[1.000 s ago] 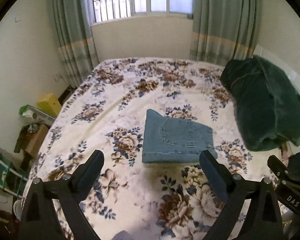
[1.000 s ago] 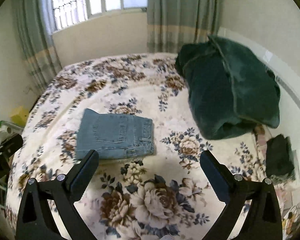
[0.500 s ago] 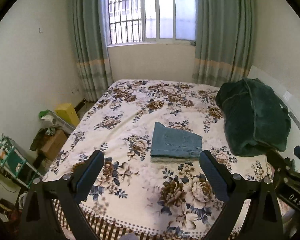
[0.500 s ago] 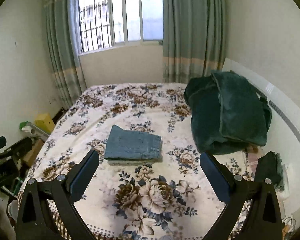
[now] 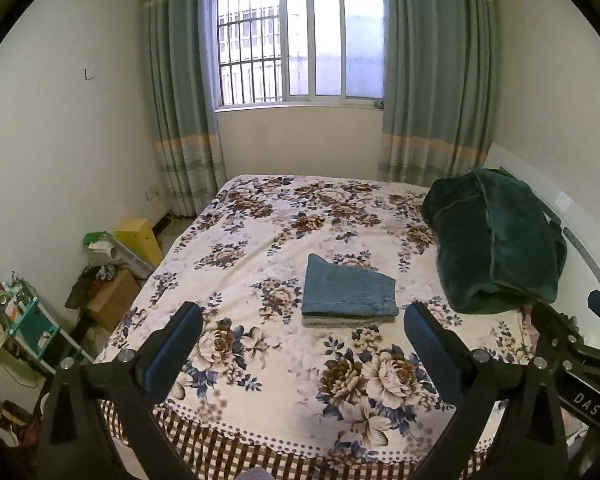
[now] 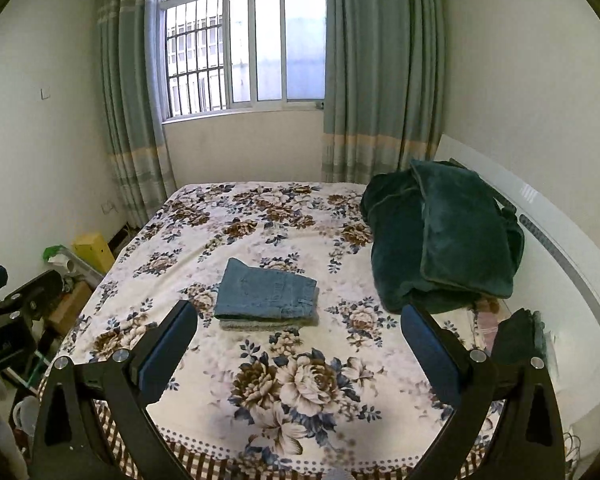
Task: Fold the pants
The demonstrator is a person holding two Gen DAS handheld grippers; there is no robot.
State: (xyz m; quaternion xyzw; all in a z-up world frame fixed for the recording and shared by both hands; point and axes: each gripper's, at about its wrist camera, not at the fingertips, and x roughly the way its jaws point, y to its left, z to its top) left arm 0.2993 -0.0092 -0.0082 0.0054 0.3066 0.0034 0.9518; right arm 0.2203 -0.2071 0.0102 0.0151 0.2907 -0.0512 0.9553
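The blue denim pants (image 5: pixel 348 292) lie folded in a neat rectangle on top of a paler folded piece, in the middle of the floral bed (image 5: pixel 260 364). They also show in the right wrist view (image 6: pixel 266 295). My left gripper (image 5: pixel 302 336) is open and empty, held back above the bed's near edge, well short of the pants. My right gripper (image 6: pixel 298 334) is open and empty too, likewise back from the pants. The right gripper also shows at the right edge of the left wrist view (image 5: pixel 572 352).
A dark green folded blanket (image 5: pixel 496 240) lies at the bed's right side by the white headboard (image 6: pixel 556 232). A yellow box (image 5: pixel 140 240), a cardboard box (image 5: pixel 108 300) and a shelf with clutter (image 5: pixel 24 320) stand on the floor left of the bed. Window and curtains (image 5: pixel 300 40) behind.
Both grippers have pulled back and up from the bed, so the pants look smaller and farther and the whole room shows. Both stayed open; the pants have not moved.
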